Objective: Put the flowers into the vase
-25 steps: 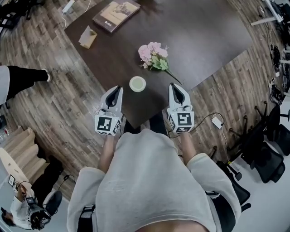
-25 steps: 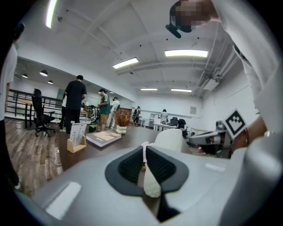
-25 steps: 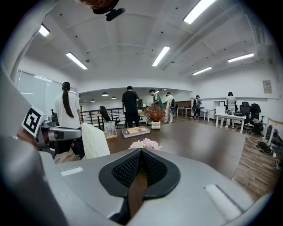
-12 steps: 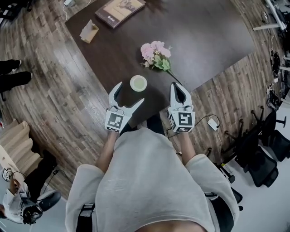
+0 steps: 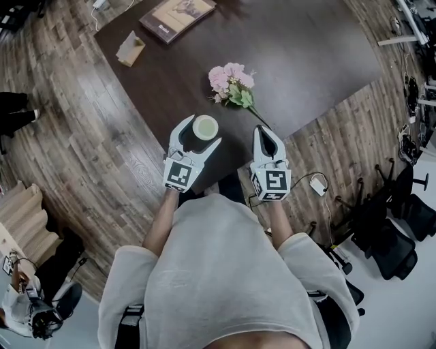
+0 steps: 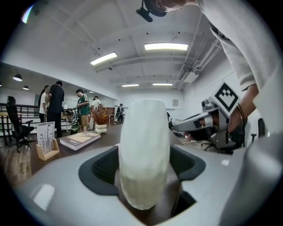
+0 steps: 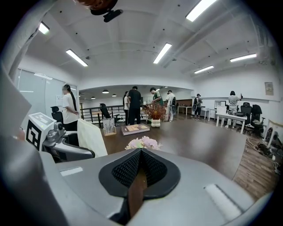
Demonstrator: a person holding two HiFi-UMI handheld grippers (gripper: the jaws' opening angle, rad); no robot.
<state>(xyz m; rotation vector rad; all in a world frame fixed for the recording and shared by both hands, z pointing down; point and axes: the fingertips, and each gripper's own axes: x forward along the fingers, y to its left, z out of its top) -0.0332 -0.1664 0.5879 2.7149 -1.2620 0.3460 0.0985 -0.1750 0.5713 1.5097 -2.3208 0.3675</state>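
Observation:
A pale green-white vase stands upright near the front edge of the dark table. My left gripper straddles it, one jaw on each side. In the left gripper view the vase fills the gap, and the jaws are closing with a little space still showing at the pads. A bunch of pink flowers with green leaves lies on the table beyond the vase, its stem pointing toward my right gripper. That gripper is shut on nothing and rests at the table edge, with the flowers straight ahead.
A book and a small card holder lie at the table's far left. Wooden floor surrounds the table, and office chairs stand at the right. Several people stand far off in the room.
My left gripper went from shut to open and moved forward and right until its jaws sit around the vase. The right gripper, flowers and vase have not moved.

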